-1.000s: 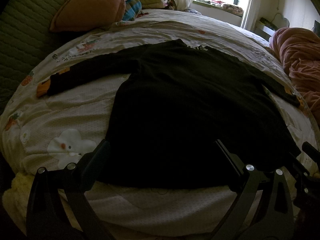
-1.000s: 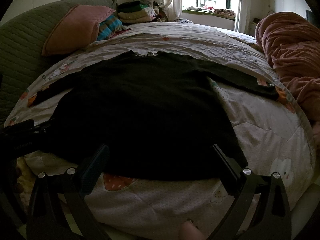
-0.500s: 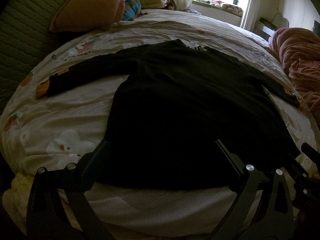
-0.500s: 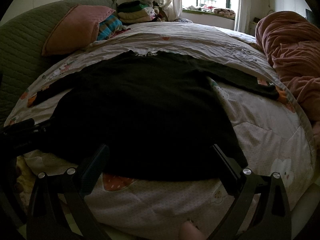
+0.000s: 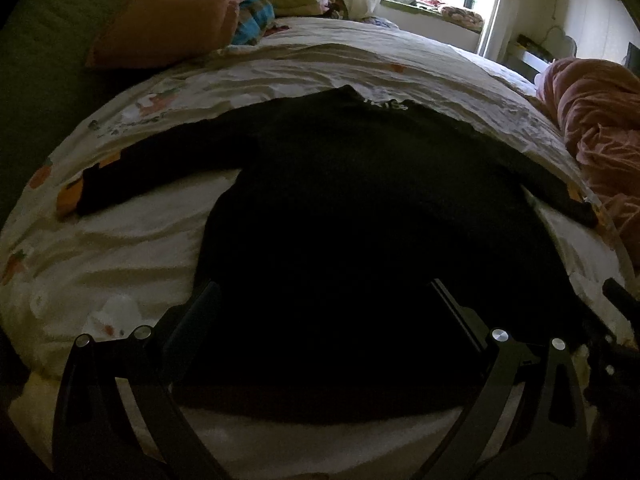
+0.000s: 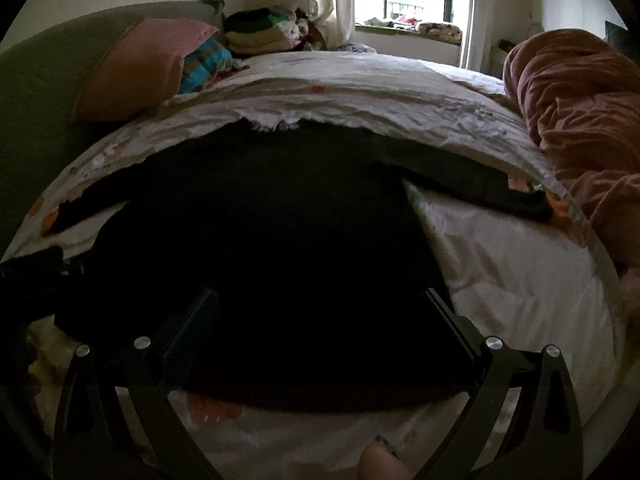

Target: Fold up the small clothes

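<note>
Black knit: long-sleeved top (image 5: 360, 208), spread flat and front-down or front-up (cannot tell which) on the pale printed quilt (image 5: 120, 248), collar toward the window, hem toward both tools.
Sleeves: both stretched outward; left sleeve (image 5: 160, 168) angled to the quilt's near-left side, right sleeve (image 6: 480, 188) reaching toward the heaped pink blanket (image 6: 580, 120).
Left gripper (image 5: 324, 292): spread wide, nothing between the fingers, poised over the hem on the garment's left half.
Right gripper (image 6: 320, 300): likewise wide and empty, poised over the hem toward the garment's right side seam.
Contact: fingertips seen against dark cloth; touching or just above, cannot tell in this light.
Step in hand: probably the start, garment laid out and smoothed, no fold made yet.
Next move, as judged: a pinch on a sleeve cuff or a side edge, then a carry inward across the body; a low, shallow approach needed to catch only the knit and not the quilt beneath.
Risk: soft, puffy bedding likely to bunch under a closing grip.
Surroundings: pink pillow (image 5: 168, 12) and a stack of folded clothes (image 6: 260, 32) at the far end, well apart from the work.
</note>
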Action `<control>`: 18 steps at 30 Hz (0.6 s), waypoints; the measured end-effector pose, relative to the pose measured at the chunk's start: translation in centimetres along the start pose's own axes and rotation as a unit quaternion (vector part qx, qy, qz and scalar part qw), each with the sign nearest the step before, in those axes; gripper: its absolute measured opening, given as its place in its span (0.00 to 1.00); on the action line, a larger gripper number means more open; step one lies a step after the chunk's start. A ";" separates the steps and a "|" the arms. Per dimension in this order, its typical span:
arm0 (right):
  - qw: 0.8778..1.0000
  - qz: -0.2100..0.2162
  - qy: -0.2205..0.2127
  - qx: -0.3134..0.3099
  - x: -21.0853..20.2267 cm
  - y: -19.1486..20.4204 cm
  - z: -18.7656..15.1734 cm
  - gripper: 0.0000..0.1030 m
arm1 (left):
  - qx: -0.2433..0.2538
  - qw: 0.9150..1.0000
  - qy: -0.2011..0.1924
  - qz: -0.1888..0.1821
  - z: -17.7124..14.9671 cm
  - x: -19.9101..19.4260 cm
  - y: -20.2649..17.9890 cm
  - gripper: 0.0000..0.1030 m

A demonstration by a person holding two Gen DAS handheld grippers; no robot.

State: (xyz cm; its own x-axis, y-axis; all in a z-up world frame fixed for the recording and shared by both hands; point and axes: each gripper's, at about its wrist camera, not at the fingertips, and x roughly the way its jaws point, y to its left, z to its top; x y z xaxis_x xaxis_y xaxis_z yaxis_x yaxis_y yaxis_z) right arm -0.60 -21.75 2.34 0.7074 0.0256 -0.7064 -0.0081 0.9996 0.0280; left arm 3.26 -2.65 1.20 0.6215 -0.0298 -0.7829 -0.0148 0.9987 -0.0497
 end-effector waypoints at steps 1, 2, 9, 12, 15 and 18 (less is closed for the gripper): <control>1.000 0.000 -0.001 0.003 0.2 -0.2 0.3 0.96 | 0.000 1.000 0.003 -0.001 0.3 0.3 -0.2 0.92; 1.000 0.001 -0.004 0.005 0.3 -0.3 0.6 0.96 | -0.001 1.000 0.005 -0.003 0.5 0.5 -0.3 0.92; 1.000 -0.006 -0.013 0.022 1.6 -1.9 2.8 0.96 | 0.005 1.000 0.008 -0.003 2.5 1.9 -1.4 0.92; 0.999 -0.009 -0.011 0.030 2.4 -2.6 3.5 0.96 | 0.003 1.000 0.008 -0.003 3.3 2.3 -1.7 0.92; 0.999 -0.010 -0.012 0.039 3.2 -3.4 4.3 0.96 | 0.002 1.000 0.009 -0.004 4.3 2.9 -1.9 0.92; 0.998 -0.012 -0.010 0.054 4.2 -4.6 5.3 0.96 | -0.001 1.000 0.011 -0.005 5.3 3.6 -2.0 0.92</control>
State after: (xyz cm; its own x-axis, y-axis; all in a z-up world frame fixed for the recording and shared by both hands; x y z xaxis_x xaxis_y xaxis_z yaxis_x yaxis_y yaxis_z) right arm 6.16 -26.32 3.03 0.7199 0.0007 -0.6941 0.0846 0.9925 0.0887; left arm 9.65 -4.51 1.75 0.6042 -0.0397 -0.7958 -0.0109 0.9983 -0.0581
